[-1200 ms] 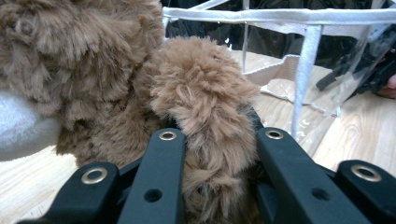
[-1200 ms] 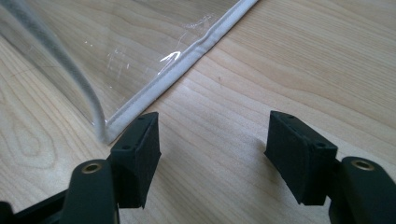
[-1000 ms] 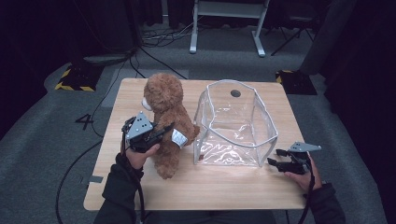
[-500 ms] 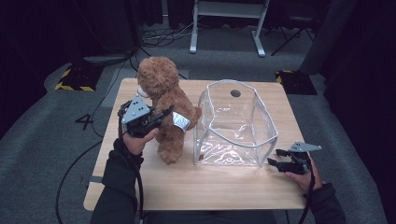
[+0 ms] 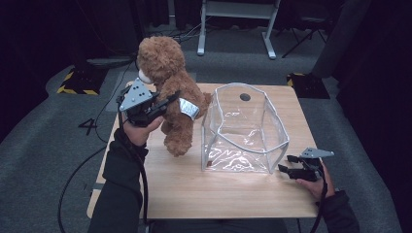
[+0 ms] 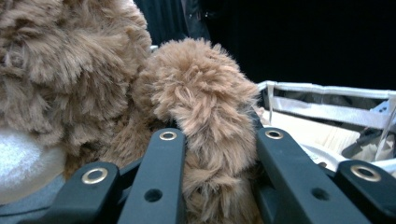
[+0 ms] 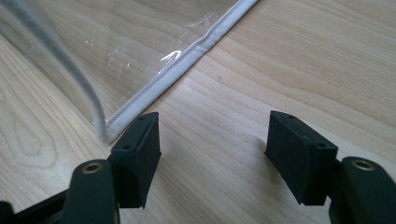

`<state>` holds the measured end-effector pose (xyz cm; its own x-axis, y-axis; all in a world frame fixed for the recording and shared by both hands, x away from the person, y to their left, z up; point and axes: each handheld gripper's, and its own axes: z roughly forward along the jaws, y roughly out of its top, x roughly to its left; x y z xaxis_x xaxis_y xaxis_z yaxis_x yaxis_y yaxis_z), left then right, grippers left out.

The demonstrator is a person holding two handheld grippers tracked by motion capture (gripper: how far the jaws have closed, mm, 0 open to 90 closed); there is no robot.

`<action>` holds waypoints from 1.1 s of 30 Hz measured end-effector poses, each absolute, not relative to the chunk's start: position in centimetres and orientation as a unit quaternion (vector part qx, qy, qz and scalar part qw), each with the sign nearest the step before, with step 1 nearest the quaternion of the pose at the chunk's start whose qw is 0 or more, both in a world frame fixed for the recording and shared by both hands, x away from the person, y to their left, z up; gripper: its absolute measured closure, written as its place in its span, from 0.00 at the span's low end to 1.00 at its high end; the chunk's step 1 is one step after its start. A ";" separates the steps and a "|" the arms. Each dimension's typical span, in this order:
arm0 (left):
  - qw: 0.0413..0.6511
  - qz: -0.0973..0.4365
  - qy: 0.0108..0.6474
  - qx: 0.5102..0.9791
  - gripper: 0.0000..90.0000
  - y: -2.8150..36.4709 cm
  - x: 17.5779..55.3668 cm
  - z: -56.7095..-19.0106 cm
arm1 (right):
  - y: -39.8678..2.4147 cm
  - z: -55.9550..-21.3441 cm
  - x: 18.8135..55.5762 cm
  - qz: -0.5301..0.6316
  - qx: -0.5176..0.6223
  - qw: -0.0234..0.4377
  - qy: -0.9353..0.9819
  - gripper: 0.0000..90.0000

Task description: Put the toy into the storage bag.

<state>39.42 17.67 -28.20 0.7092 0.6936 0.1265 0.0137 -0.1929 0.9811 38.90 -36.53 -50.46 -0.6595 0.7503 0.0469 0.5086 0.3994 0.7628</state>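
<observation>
My left claw (image 5: 167, 99) clamps the teddy bear's (image 5: 170, 82) arm to carry it; right claw (image 5: 287, 165) waits released, probably to steady the clear bag (image 5: 243, 131).

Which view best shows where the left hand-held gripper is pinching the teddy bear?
The left gripper view: the left hand-held gripper is shut on the teddy bear by one furry limb. The high view shows the whole bear off the table. The right gripper view looks at the clear bag.
</observation>
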 end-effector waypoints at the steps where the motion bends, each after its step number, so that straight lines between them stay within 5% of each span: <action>1: 0.587 0.292 0.246 0.714 0.88 17.6 39.4 -27.8 | -36.5 -50.5 38.9 0.392 0.383 0.154 0.822 0.39; 33: 0.613 0.277 0.148 0.725 0.88 10.5 39.3 -21.1 | -36.6 -50.5 38.9 0.392 0.383 0.154 0.822 0.39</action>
<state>39.33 10.48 -21.09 0.8022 0.5547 0.2210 -0.1253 -0.2054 0.9706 38.91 -36.56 -50.47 -0.6593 0.7504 0.0472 0.5089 0.3991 0.7627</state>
